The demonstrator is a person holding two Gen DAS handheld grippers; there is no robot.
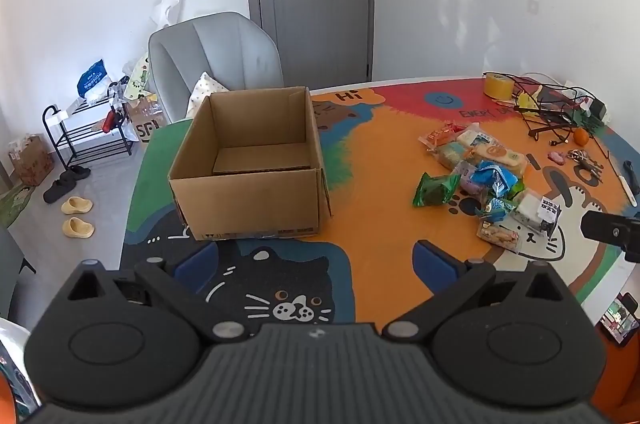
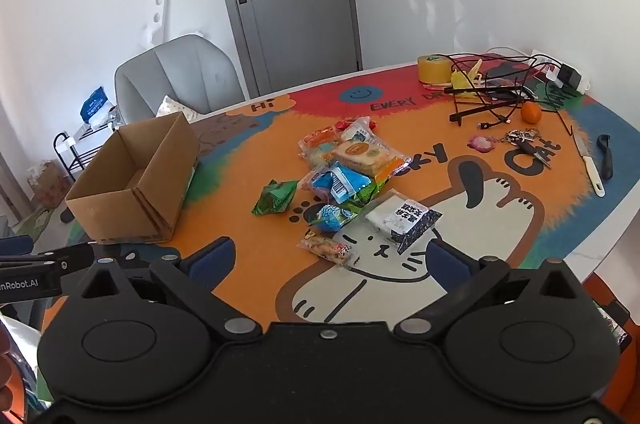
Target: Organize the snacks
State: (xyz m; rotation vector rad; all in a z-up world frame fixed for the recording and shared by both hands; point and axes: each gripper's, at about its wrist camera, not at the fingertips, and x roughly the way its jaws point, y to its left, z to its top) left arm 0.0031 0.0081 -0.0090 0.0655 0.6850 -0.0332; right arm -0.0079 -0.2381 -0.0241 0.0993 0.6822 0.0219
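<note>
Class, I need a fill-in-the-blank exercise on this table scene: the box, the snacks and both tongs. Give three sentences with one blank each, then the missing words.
1. The cardboard box holds ____ snacks so far.
2. The snacks lie in a pile on the ____, apart from the box.
3. The left tongs and right tongs both stand ____, with nothing between them.

Missing words: no; table; open
</note>
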